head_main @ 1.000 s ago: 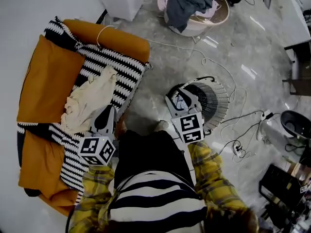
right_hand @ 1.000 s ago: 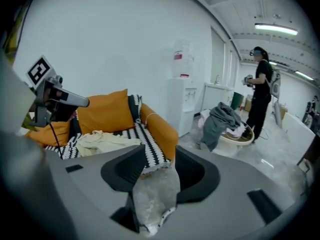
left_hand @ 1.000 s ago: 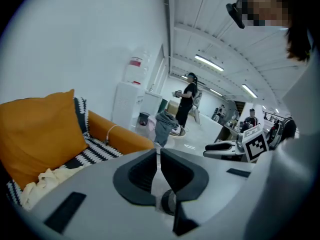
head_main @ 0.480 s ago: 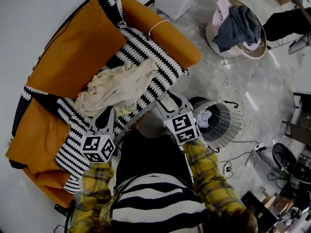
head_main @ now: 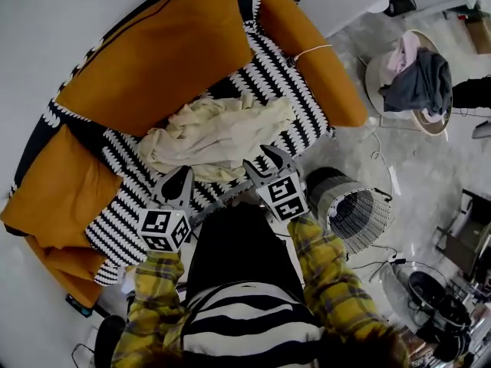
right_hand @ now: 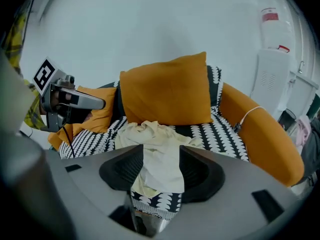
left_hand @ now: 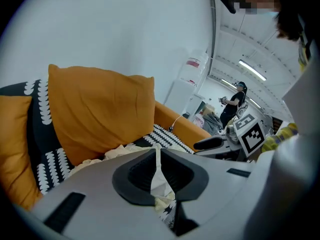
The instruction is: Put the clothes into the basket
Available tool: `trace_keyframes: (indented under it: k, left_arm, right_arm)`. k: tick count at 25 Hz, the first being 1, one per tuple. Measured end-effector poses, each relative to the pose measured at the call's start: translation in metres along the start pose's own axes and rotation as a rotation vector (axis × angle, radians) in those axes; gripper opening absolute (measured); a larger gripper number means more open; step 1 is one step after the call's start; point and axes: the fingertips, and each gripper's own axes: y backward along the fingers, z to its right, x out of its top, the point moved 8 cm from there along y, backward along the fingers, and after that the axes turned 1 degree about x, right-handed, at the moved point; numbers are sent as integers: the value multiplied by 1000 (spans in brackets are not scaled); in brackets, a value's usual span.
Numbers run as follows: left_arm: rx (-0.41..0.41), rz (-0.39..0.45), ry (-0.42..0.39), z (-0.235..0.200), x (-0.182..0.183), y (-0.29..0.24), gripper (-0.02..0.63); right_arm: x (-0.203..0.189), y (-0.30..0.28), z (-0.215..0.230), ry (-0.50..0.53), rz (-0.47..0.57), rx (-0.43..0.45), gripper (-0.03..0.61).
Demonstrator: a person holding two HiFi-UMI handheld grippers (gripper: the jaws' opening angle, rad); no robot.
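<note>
Orange sofa [head_main: 153, 60] with a cream cloth [head_main: 222, 133] on its seat.
Cloth lies crosswise just ahead of both grippers; right gripper [head_main: 263, 162] looks nearer, jaws have just been opening, empty; left gripper [head_main: 182, 176] closed, empty.

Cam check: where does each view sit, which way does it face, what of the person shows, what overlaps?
Head view: on the person's head, facing steeply down at the orange sofa; shows yellow plaid sleeves, left gripper, right gripper.
Left gripper view: on that gripper, along its closed jaws toward the sofa; right gripper at right.
Right gripper view: along jaws that have just been opening, nothing gripped, toward the crumpled cream garment; left gripper at left.
Shared: sofa, garment.
</note>
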Motion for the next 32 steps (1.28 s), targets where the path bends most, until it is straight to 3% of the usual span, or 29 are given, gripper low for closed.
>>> trace_keyframes:
  k: [8,18,32]
  left_arm:
    - [7,-67,82,-55,-39,-41,35]
    - [-8,-135,113,-88,-84,-72,37]
    - [-4,-162,149,-102,-94,-71,37]
  right_arm:
    - [-20,-90,-8,39,-137,66,242]
    - [-60,-156,-3,18,-250,24,299]
    - [-73,-192,-10,-20,-388,12,316]
